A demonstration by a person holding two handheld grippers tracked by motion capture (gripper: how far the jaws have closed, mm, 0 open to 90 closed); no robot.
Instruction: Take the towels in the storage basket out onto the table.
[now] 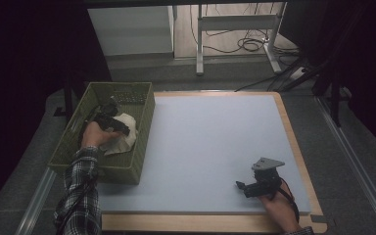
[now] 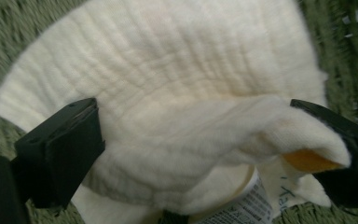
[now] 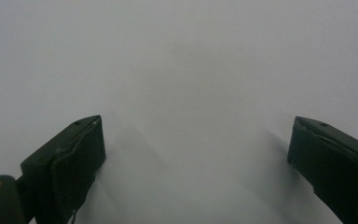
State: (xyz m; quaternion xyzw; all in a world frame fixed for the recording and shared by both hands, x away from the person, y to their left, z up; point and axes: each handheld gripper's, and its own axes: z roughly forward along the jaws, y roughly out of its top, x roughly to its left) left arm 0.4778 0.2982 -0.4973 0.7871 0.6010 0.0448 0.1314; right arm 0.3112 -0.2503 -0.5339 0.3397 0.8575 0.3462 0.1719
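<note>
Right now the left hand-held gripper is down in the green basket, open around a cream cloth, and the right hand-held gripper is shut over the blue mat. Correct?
Not quite: the right hand-held gripper is open, its jaws wide apart over the blue mat, as the right gripper view shows. The left hand-held gripper is indeed open around the cream cloth in the green basket.

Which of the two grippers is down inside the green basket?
The left gripper: it reaches into the green basket, jaws open around the white cloth. The right gripper rests on the blue mat, open, holding nothing.
</note>
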